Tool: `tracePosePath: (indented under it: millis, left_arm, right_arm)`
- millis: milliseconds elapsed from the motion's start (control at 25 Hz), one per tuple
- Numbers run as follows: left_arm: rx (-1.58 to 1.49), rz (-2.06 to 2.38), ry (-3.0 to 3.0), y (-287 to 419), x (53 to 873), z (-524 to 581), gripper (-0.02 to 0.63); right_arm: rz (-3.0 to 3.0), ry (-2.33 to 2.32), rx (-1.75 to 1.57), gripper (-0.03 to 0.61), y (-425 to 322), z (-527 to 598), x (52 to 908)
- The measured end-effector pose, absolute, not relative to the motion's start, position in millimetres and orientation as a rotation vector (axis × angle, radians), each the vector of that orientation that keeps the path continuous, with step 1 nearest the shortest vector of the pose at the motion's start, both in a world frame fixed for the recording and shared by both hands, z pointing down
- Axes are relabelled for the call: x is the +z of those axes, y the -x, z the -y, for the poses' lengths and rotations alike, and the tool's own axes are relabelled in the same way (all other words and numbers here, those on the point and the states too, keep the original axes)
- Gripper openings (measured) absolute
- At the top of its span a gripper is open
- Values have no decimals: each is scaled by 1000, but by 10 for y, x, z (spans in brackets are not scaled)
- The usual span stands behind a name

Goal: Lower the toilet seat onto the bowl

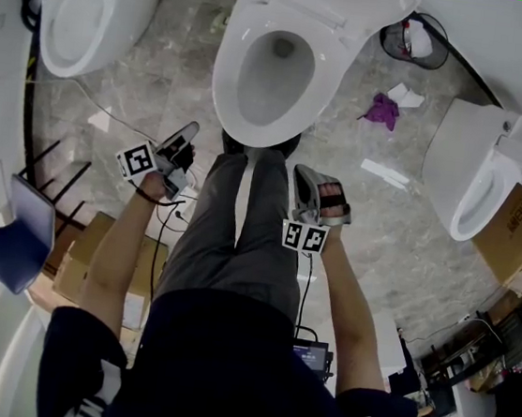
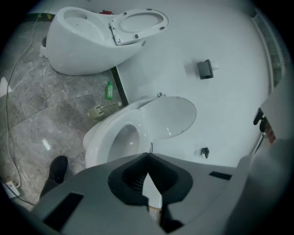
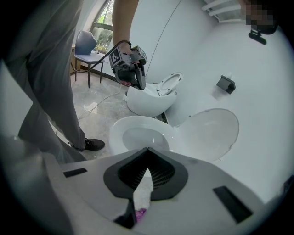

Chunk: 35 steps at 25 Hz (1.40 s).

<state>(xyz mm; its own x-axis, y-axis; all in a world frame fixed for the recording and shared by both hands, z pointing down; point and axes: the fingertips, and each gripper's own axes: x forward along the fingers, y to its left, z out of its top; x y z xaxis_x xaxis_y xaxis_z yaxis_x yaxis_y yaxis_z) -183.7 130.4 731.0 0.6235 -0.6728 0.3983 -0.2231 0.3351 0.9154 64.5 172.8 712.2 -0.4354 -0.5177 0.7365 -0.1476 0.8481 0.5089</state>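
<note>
Right claw (image 3: 146,150), jaws together, empty, faces the toilet seat (image 3: 120,129).

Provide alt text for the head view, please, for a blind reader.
A white ceramic toilet, seat down and lid raised, stands before a person holding the shut, empty left gripper and right gripper above a grey marble floor.

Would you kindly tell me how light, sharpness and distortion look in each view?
Head view: even light, sharp, mild bending at edges. Left gripper view: fisheye, dark corners, glints on the floor. Right gripper view: fisheye, mosaic patch top right.
</note>
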Motion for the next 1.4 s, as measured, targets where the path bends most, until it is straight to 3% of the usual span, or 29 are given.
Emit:
tracePosePath:
  millis: [400,1400]
  left_arm:
    - [-174,1047,-1380,1934,6912,-1308,25]
    - [115,1466,-1980,1987,4781,-1124,25]
  right_arm:
    - [2040,-578,-372,20,-659,-1682,6717]
    - [2293,-1028,62,20,-708,-1459,4831]
